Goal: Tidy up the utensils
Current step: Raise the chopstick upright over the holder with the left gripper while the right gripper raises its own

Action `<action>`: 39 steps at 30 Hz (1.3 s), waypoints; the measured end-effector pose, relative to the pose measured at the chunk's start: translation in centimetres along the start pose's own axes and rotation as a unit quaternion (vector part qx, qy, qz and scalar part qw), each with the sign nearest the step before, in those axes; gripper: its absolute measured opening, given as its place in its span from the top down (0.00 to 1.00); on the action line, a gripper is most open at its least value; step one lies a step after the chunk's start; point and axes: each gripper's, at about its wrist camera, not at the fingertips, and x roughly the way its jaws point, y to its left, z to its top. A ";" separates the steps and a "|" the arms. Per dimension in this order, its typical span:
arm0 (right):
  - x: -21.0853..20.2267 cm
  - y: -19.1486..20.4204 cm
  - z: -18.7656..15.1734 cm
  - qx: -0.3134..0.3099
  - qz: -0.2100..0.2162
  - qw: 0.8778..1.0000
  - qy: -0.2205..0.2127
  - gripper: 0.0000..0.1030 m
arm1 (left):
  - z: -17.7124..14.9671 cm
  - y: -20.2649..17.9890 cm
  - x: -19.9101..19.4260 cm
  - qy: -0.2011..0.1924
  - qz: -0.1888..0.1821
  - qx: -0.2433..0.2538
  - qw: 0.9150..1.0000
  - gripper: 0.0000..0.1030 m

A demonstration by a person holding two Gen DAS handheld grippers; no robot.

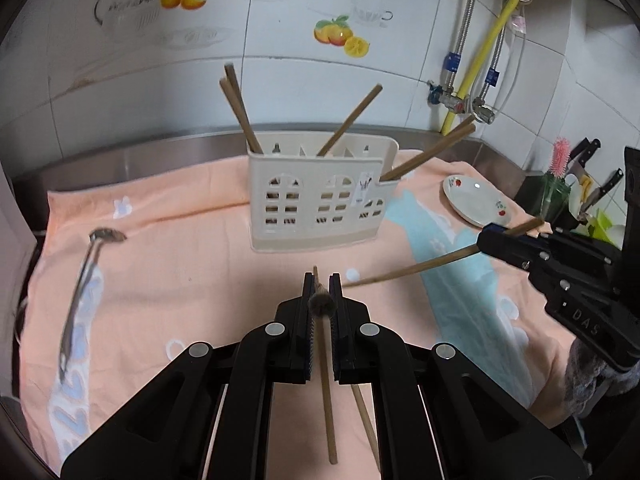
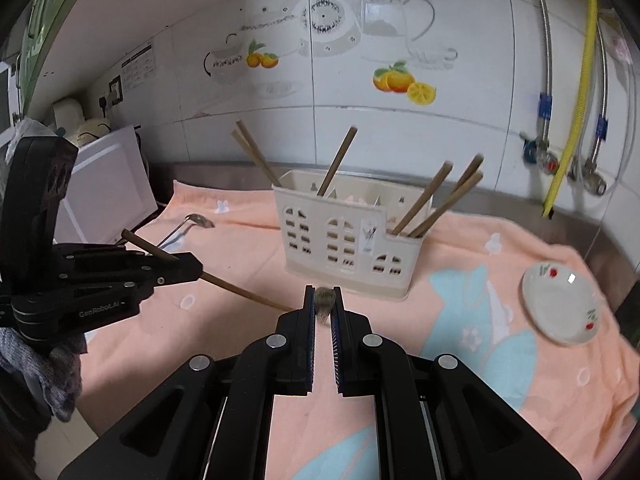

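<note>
A cream plastic utensil holder (image 1: 320, 208) (image 2: 344, 248) stands on the peach towel (image 1: 192, 280) with several wooden chopsticks leaning in its compartments. My left gripper (image 1: 321, 280) (image 2: 196, 268) is shut on a chopstick (image 1: 326, 380) (image 2: 240, 292) whose thick end faces the camera and whose shaft slants down toward the towel. To its right, my right gripper (image 2: 323, 292) (image 1: 486, 236) is shut on a second chopstick (image 1: 412, 268) (image 2: 325, 300) that points left and down. Both grippers hover in front of the holder, apart from it.
A metal spoon (image 1: 92, 264) (image 2: 196, 222) lies on the towel at the left. A small white plate (image 1: 476, 200) (image 2: 560, 304) sits at the right. Knives (image 1: 600, 192) and a pink brush (image 1: 560, 156) stand beyond it. Another brown stick (image 1: 364, 420) shows under my left gripper.
</note>
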 end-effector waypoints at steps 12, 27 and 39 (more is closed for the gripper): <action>-2.4 -1.4 5.3 -0.022 -0.011 0.999 -0.026 0.93 | 4.0 -0.3 -1.8 -0.019 0.007 0.018 1.000 0.95; -3.2 -3.8 11.7 -0.008 -0.020 0.998 -0.053 0.93 | 14.0 -1.5 -3.9 -0.100 0.029 0.033 0.994 0.95; -2.4 -4.3 15.9 -0.012 -0.040 0.995 -0.085 0.93 | 18.8 -0.4 -2.9 -0.156 0.049 0.010 0.987 0.95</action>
